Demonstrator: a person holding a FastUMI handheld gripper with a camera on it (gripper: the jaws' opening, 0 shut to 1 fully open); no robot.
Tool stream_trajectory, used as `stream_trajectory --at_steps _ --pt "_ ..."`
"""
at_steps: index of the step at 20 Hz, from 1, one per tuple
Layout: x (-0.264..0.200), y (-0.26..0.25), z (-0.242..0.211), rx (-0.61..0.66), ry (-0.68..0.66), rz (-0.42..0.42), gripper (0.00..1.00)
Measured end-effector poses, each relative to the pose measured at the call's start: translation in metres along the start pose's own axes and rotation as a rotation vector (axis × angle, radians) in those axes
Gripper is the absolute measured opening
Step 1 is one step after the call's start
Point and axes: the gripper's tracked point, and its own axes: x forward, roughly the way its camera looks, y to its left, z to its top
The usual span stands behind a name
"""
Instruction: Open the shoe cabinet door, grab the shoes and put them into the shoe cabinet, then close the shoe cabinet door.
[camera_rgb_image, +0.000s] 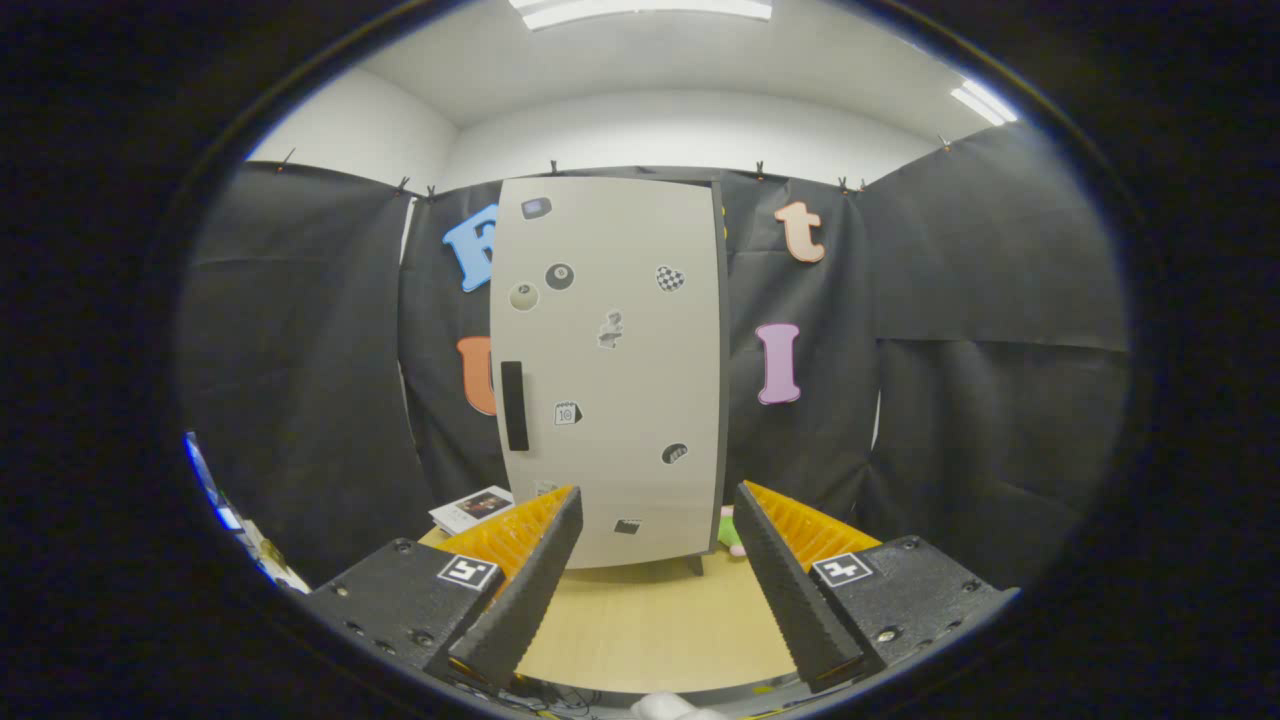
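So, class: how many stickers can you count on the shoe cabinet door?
8 on the door: one top corner, three across upper part, one centre, one beside the handle, two lower down. The open gripper may hide more.

Gripper (655, 540) fingers spread apart, bare wooden tabletop (650, 615) open between and ahead, closed shoe cabinet door (610, 370) blocking beyond, booklet (470, 508) lying left of cabinet.

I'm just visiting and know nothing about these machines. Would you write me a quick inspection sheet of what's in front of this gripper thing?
Surface: light wooden table, bare between the fingers.
Job's things: shoe cabinet upright beyond the fingers, door shut, black handle on its left side; a pink-and-green thing by its right foot, too hidden to identify.
Clutter: booklet left of the cabinet.
Grippers: gripper open, holding nothing.
Cables: some dark wires at the table's near edge.
Surroundings: black cloth wall, ceiling lights.
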Motion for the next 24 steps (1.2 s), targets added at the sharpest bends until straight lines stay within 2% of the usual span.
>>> stream_trajectory --at_steps 24 --pt "-0.011 -0.011 -0.007 -0.001 0.001 0.011 0.99"
